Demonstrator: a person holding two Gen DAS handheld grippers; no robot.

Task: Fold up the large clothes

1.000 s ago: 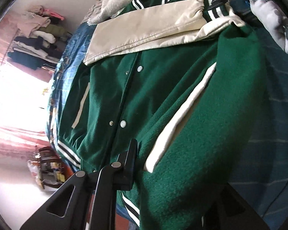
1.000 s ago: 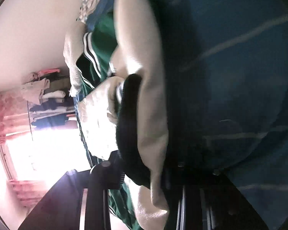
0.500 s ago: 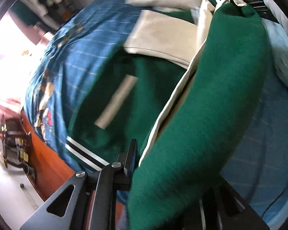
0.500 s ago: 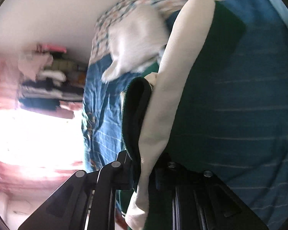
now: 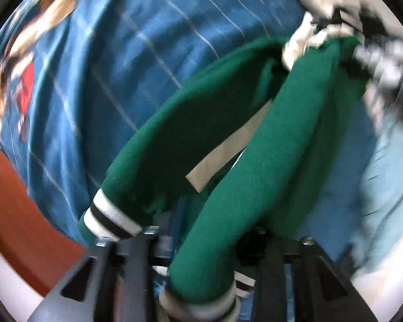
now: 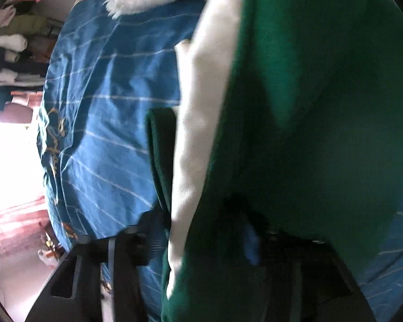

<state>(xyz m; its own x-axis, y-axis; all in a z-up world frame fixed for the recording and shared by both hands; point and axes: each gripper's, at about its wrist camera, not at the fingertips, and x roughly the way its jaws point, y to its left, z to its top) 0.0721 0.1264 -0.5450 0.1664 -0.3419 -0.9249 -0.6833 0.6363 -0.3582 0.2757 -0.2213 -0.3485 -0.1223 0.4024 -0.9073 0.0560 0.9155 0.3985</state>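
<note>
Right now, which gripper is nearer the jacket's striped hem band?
Left. The striped hem band sits right at the left gripper, whose fingers are opening around the green jacket. The right gripper sits around jacket fabric; no band shows there.

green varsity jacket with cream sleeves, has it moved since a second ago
Yes. The green varsity jacket with cream sleeves lay spread flat across the blue striped bedsheet; now its side is lifted and folded over, baring sheet it covered.

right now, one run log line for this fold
step: folding green varsity jacket on blue bedspread | left gripper: opening, jacket fold between jaws | right gripper: opening, jacket between jaws
</note>
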